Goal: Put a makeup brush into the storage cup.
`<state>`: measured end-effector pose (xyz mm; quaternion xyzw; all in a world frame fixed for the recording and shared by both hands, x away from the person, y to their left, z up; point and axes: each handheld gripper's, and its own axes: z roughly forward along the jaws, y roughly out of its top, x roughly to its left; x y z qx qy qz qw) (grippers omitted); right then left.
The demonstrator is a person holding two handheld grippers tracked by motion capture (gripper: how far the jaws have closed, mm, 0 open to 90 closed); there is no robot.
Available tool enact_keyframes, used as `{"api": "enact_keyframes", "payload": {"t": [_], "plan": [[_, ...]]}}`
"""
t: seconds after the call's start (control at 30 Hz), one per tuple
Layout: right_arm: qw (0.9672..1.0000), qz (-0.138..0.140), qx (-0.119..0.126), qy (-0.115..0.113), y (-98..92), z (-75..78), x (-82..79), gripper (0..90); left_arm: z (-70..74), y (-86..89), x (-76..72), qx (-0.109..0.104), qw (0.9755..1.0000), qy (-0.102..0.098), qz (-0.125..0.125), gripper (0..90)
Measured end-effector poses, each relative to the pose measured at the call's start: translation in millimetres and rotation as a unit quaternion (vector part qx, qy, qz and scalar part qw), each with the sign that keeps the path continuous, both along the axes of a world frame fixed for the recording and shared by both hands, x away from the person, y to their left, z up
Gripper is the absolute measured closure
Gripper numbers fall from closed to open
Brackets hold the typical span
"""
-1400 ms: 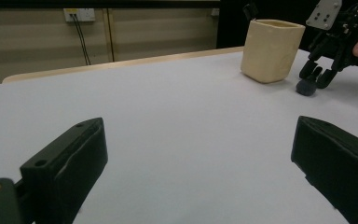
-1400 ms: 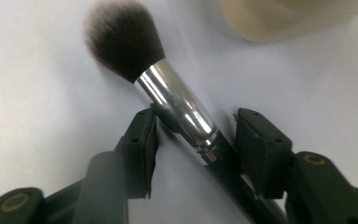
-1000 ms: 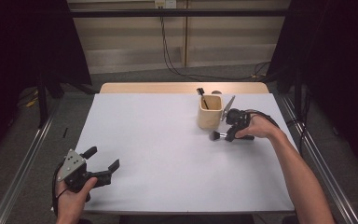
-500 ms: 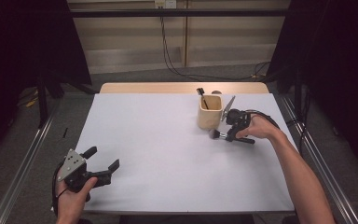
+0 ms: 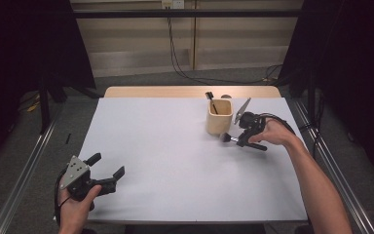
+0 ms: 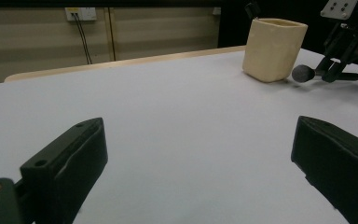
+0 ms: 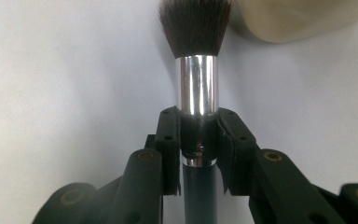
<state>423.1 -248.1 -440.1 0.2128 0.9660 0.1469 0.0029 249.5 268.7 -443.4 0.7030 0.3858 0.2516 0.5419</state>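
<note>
Tongs on the right (image 7: pixel 198 135) clamp a makeup brush (image 7: pixel 196 70) beside the cup (image 5: pixel 219 117); left tongs (image 5: pixel 108 166) gape apart.

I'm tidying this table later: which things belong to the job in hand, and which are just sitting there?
In the job:
- makeup brush, clamped in the right gripper
- beige cup beside it, already holding a black tool

Just there:
- left gripper, open and idle
- white table cover
</note>
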Motion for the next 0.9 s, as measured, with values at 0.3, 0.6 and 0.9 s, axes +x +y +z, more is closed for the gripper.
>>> {"api": "enact_keyframes", "payload": {"t": [0.3, 0.6, 0.9], "plan": [[0.9995, -0.007, 0.027, -0.01, -0.7, 6.6, -6.1, 72.4, 0.2, -0.2, -0.1, 0.0, 1.0, 0.0, -0.001, 3.5], [0.9971, -0.025, 0.067, -0.027, -2.7, 13.9, -11.3, 72.4, 0.5, 0.2, -0.4, -0.002, 1.0, -0.001, -0.001, 3.5], [0.9917, -0.056, 0.106, -0.047, -15.6, 16.2, -22.3, 72.5, 0.3, -0.7, -0.1, 0.002, 1.0, -0.001, -0.002, 3.5]]}}
